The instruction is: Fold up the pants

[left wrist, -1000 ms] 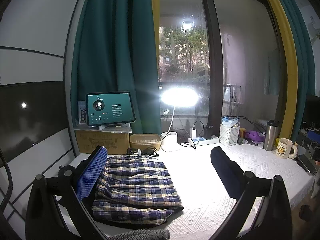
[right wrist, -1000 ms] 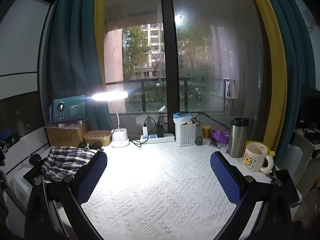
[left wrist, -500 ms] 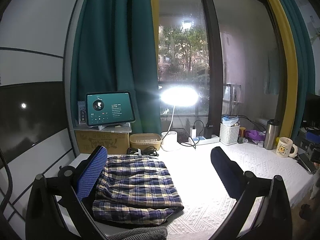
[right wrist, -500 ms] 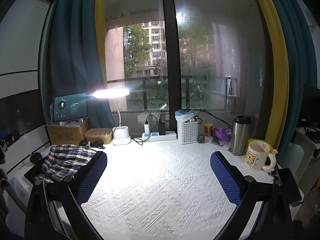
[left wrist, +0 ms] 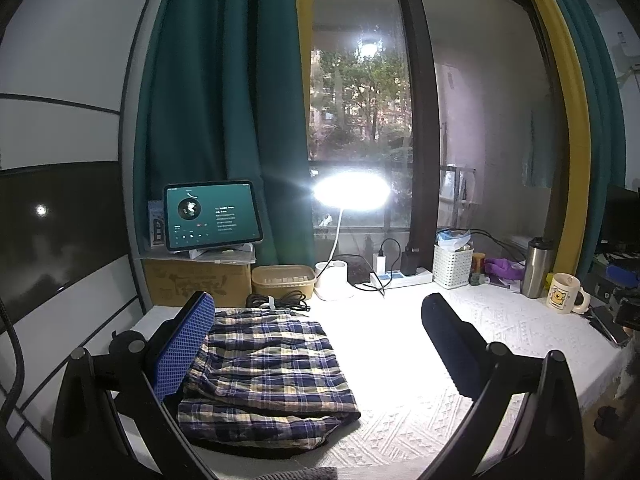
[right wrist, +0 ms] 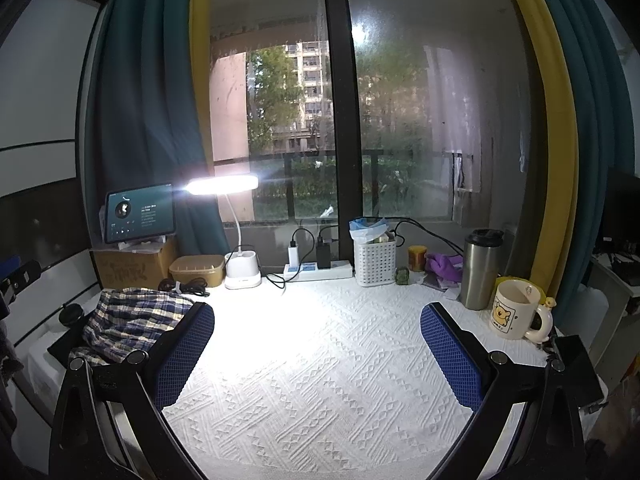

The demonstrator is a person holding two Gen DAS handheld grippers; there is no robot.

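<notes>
the white textured tablecloth (right wrist: pixel 320 360) runs out of frame at the near edge in both views. the folded blue, cream and yellow plaid cotton pants (left wrist: pixel 264 368) lie at the cloth's left end in a layered rectangle, their left side hidden behind a blue pad; in the right wrist view only a rumpled part (right wrist: pixel 132 320) shows. the left gripper (left wrist: pixel 316 340) hovers spread wide, holding nothing. the right gripper (right wrist: pixel 316 352) is likewise released over bare cloth.
</notes>
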